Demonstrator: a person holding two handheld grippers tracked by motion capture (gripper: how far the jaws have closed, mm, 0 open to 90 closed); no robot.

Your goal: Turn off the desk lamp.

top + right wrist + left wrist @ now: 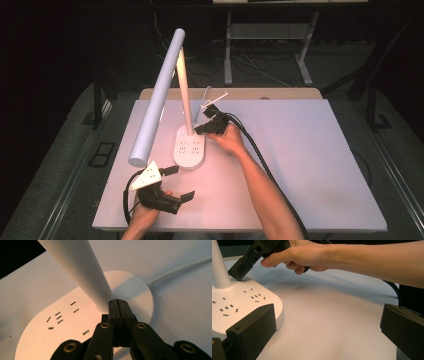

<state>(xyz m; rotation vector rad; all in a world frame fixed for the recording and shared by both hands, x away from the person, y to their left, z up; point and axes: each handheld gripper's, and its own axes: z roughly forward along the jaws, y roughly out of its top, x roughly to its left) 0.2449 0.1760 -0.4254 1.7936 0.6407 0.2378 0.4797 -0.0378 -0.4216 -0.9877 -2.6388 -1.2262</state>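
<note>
just ahead of the right claw (pixel 118 302) stands the white lamp base (pixel 75 322), a flat oval block with rows of socket slots on its top. the claw's two black jaws are pressed flat together with nothing between them, and their joined tip meets the base right at the foot of the lamp post (pixel 82 267), which rises up and away from the claw. beyond the tip, off to one side, a white cord (pixel 180 268) leaves the round end of the base and runs across the white table (pixel 182 315).

from above, the right claw (pixel 200 129) points down and leftward at the base (pixel 190 149), the right hand (pixel 231 139) wrapped around its body. the long lamp head (pixel 156 97) slants out over the table on the far side of the post (pixel 184 90) from this claw.

the left claw (pixel 180 182) sits near the table's front edge, held by the left hand (pixel 146 212), with its jaws spread wide and nothing between them. in its own view, the rounded end of the base (pixel 244 302) lies just behind one jaw, bare table fills the gap, and the right claw's tip (pixel 237 271) rests on a small round spot beside the post (pixel 219 267).
</note>
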